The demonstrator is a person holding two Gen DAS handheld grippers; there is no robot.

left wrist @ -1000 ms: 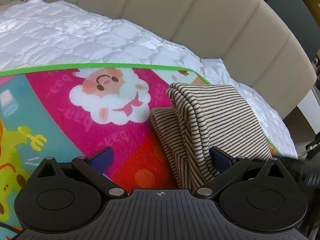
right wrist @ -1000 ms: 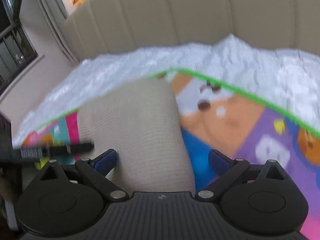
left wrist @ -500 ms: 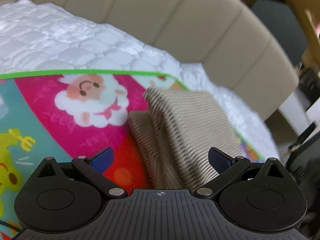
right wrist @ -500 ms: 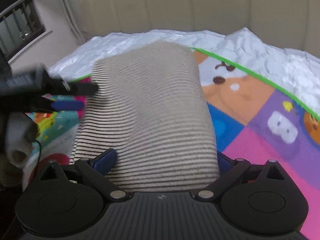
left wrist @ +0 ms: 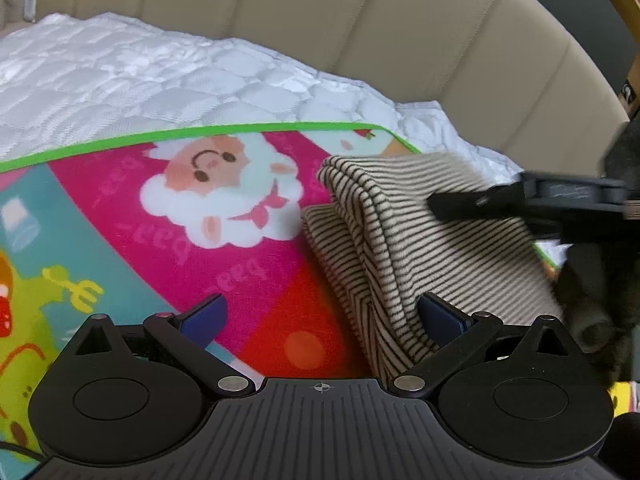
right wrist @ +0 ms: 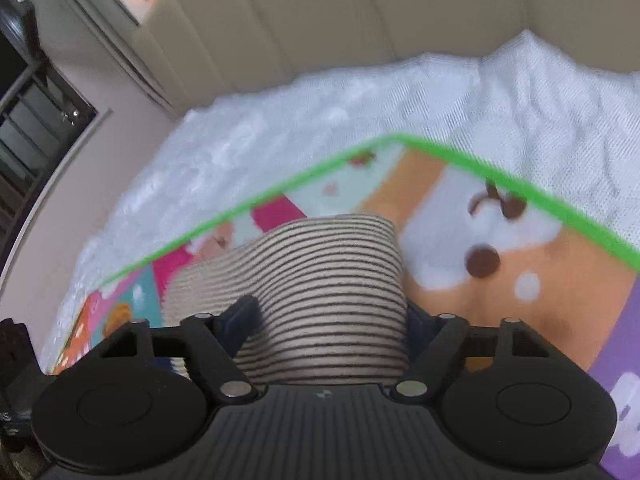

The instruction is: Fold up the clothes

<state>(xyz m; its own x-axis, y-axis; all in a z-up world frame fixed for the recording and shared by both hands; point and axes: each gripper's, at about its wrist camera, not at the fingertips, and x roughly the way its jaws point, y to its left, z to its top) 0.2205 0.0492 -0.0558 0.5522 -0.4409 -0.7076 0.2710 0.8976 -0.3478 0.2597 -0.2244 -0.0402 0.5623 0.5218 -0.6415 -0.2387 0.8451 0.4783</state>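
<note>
- Where the striped garment (left wrist: 432, 248) lies folded in a thick bundle, it rests on the colourful play mat (left wrist: 160, 248), near the mat's far right corner with its green edging.
- Mat is spread over a white quilted bed cover (left wrist: 140, 88); beige padded headboard (left wrist: 320, 20) rises behind.
- Left gripper (left wrist: 320, 314): blue-padded fingers spread wide, nothing between them. Its right finger sits just beside the near fold of the garment, touching or nearly so; left finger is over bare mat.
- Right gripper (right wrist: 328, 322): fingers drawn in against either side of the bundle's near end, striped cloth bulging up between them. Clamped on the garment.
- From the left wrist view, the right gripper (left wrist: 500, 200) reaches in from the right, its dark finger lying across the top of the bundle.
- Garment's layered edges show on the left side of the bundle; a lower layer sticks out slightly toward the sheep print (left wrist: 220, 184).
- Right wrist view is blurred at the mat and bed cover; window (right wrist: 32, 128) at far left.
</note>
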